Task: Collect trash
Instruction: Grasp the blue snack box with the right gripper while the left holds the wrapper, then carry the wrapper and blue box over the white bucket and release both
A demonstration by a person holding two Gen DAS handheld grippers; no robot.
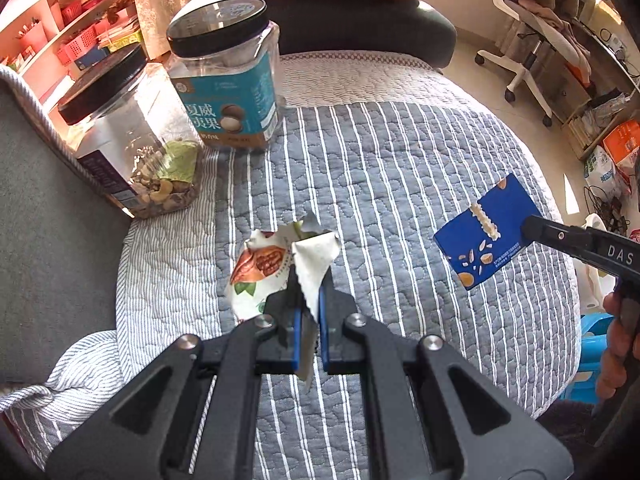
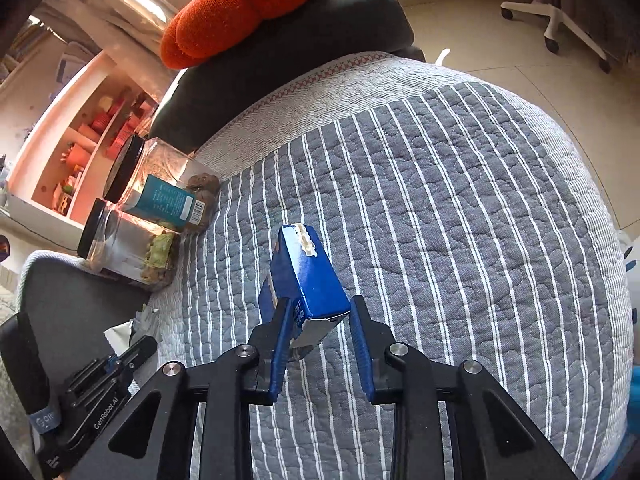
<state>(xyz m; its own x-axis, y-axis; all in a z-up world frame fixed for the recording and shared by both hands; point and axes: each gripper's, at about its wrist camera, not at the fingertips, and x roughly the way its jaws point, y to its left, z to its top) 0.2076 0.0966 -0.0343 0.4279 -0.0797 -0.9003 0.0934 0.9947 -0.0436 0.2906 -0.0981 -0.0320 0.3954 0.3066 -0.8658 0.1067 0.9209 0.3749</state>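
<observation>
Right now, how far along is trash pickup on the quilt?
Both pieces are off the quilt. In hand: the left tongs are shut on the torn nut wrapper, and the right tongs are shut on the blue snack box. Left: dropping both; no bin shows. The two jars stay put.

a quilted cover (image 1: 400,184) lies over the seat. two jars stand at its far left edge, side by side: the labelled jar (image 1: 230,80) behind, the nut jar (image 1: 128,136) nearer, beside the armrest (image 1: 52,240). a cushion (image 2: 248,12) sits on the backrest (image 1: 360,20) beyond the cover. the left gripper (image 1: 310,300) holds a torn wrapper (image 1: 276,268) above the cover's near left part; to its right the right gripper (image 2: 316,316) holds a small carton (image 2: 304,276) above the cover. an office chair (image 1: 532,40) stands on the floor at far right.
</observation>
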